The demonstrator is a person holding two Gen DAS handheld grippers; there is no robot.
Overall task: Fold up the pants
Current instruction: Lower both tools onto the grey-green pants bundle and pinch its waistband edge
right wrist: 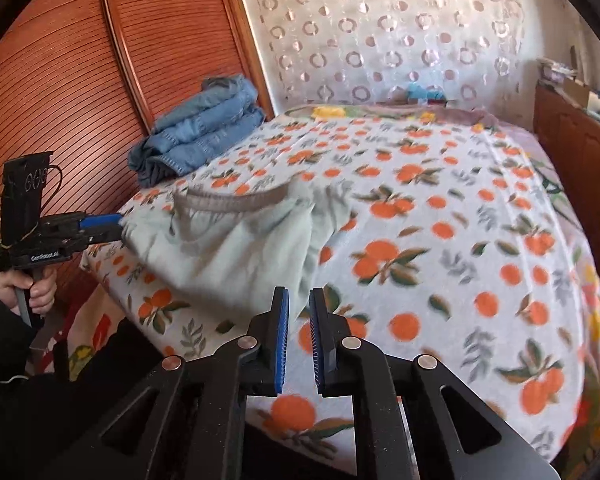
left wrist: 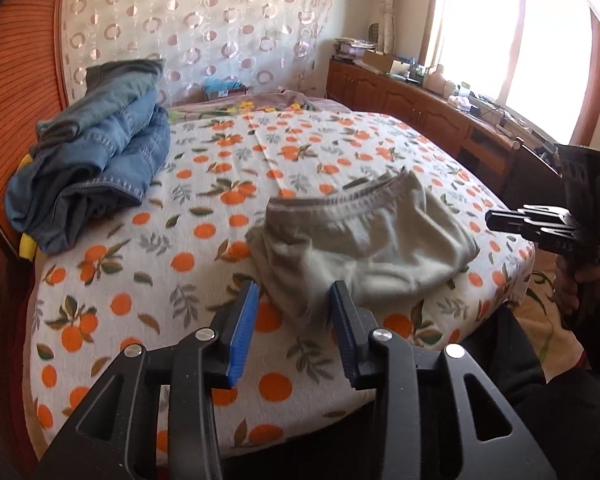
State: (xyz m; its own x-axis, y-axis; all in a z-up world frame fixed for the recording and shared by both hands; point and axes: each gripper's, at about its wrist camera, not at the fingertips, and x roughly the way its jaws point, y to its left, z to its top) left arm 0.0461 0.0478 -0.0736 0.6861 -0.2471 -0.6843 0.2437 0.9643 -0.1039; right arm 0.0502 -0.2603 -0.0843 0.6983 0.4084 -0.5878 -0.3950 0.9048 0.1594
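Pale grey-green pants [left wrist: 364,240] with an elastic waistband lie folded in a bundle on the bed's near part; they also show in the right wrist view [right wrist: 236,248]. My left gripper [left wrist: 294,300] is open and empty, just short of the pants' near edge; in the right wrist view it [right wrist: 116,226] sits at their left edge. My right gripper [right wrist: 299,304] is open with a narrow gap and empty, just short of the pants' near right corner; in the left wrist view it [left wrist: 496,220] hovers to their right.
The bed [left wrist: 148,264] has an orange-print cover [right wrist: 440,240]. A pile of folded blue jeans [left wrist: 96,160] lies at its far left [right wrist: 204,132]. A wooden slatted wardrobe [right wrist: 72,80] stands left, a low wooden cabinet [left wrist: 420,108] under the window right.
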